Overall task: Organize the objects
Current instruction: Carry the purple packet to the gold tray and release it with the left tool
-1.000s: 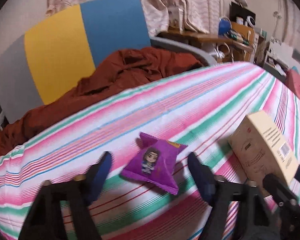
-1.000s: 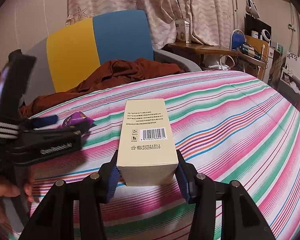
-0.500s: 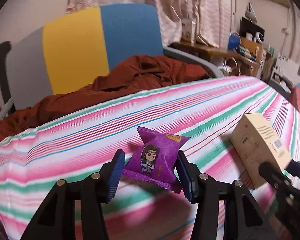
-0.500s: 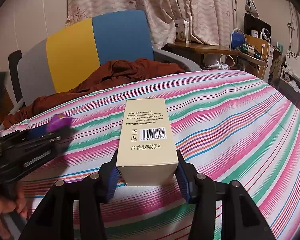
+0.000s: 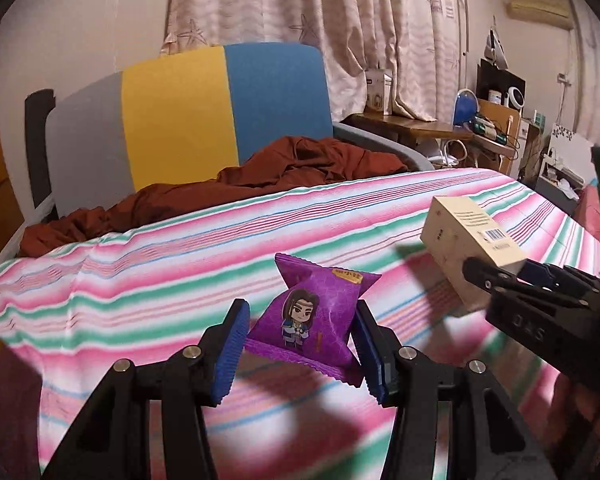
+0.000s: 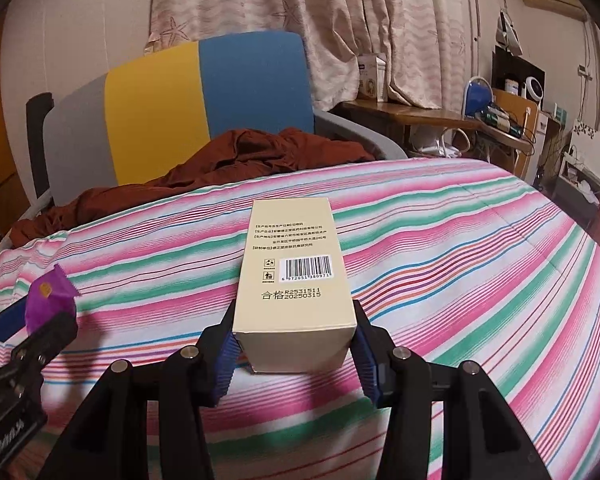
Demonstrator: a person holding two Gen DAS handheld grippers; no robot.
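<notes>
Purple packet (image 5: 314, 316) between left tool (image 5: 300, 354) pads

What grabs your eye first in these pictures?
A purple snack packet with a cartoon figure, pinched in the left gripper above a bed with a striped sheet. To its right, the right gripper clamps a cream box with a barcode. Behind the bed stands a grey, yellow and blue chair under a rust-brown cloth.

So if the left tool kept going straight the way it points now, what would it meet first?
Probably the striped cloth, just beyond the purple snack packet that the left tool holds; nothing else shows ahead, though depth is unclear.
</notes>
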